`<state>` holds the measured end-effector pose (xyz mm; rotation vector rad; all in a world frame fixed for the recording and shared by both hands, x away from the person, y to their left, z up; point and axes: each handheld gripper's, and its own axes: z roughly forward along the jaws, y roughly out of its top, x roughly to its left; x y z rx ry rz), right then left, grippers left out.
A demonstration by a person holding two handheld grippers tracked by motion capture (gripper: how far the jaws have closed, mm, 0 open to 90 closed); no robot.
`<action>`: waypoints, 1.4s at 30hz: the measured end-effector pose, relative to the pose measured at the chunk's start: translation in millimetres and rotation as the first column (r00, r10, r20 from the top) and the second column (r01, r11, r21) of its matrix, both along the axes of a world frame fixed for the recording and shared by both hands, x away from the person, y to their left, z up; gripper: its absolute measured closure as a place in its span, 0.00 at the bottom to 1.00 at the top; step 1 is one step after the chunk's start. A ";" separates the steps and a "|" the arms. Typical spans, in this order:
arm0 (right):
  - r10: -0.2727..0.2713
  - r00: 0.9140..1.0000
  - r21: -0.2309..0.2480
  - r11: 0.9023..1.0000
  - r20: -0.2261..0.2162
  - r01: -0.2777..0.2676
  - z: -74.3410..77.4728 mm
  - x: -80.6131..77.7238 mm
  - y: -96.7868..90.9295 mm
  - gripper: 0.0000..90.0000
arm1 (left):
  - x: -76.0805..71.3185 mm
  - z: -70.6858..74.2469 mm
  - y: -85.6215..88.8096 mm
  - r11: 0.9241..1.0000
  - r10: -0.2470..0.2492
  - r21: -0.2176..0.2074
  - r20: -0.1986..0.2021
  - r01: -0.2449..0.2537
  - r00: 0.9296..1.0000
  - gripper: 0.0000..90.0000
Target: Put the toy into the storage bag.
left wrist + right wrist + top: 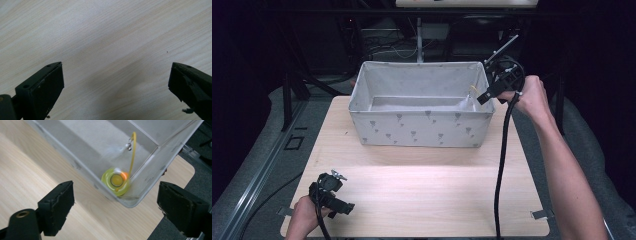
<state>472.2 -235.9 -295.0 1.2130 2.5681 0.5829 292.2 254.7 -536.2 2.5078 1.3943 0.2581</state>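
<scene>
A grey fabric bin (422, 127) with a small dark pattern stands at the back of the wooden table (422, 192). In its right corner lies a yellow round toy (116, 181) with an orange spot, a thin yellow wand, a small bell and a pale feather; in the high view the toy (472, 91) is a small yellow mark. My right gripper (487, 82) hovers over the bin's right end, open, its jaws framing the toy from above with nothing between them (116, 207). My left gripper (343, 192) rests near the table's front left corner, open over bare wood (116, 82).
The bin's near wall (82, 167) and rim separate the toy from the tabletop. A black cable (502, 165) hangs from the right gripper across the table's right side. Dark frames and wiring stand behind the table; grey floor lies around it.
</scene>
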 end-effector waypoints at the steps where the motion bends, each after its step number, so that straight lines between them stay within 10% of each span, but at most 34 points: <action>1: 0.008 1.000 0.003 1.000 0.004 -0.008 1.0 -4.7 1.8 0.11 | -0.1 0.0 -0.1 1.000 -0.001 0.000 0.000 0.001 1.000 0.00; 20: 0.128 0.989 -0.013 0.992 0.078 -0.127 -23.1 -85.0 20.7 0.05 | 0.1 0.4 0.8 1.000 -0.006 -0.003 0.000 0.006 1.000 0.00; 42: 0.087 0.996 0.104 0.991 -0.020 -0.084 -142.8 -157.9 3.6 0.03 | -0.9 -0.8 -1.8 1.000 -0.024 -0.001 0.022 0.024 0.999 0.00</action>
